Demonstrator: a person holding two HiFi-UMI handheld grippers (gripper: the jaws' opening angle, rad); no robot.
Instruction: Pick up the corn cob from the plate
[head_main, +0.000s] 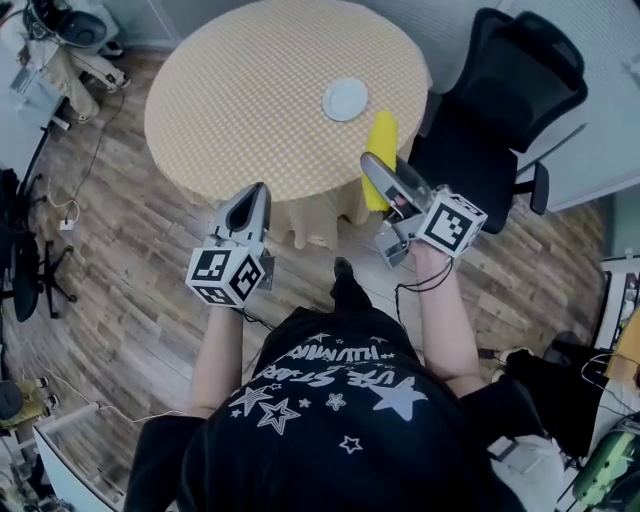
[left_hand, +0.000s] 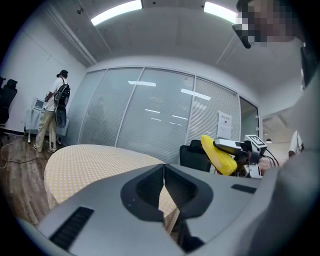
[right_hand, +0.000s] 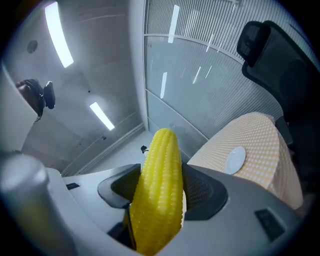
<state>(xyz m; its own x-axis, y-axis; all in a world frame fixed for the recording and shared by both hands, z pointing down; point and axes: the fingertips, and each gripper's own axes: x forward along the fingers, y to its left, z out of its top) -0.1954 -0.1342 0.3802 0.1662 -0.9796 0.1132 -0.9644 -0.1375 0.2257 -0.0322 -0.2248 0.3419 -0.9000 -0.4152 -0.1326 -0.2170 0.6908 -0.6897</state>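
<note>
Gripping corn (right_hand: 157, 192) in right hand-held gripper (head_main: 370, 165), 5 o'clock of plate (head_main: 345, 99); holding left hand-held gripper (head_main: 259, 190) closed, empty.

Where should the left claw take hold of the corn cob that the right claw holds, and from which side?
Probably its free tip half. The right claw is shut on the corn cob at its lower part; the rest sticks out past the jaws, bare all round. The left claw, shut and empty, should open and come from the left, closing across the round, narrow width.
</note>
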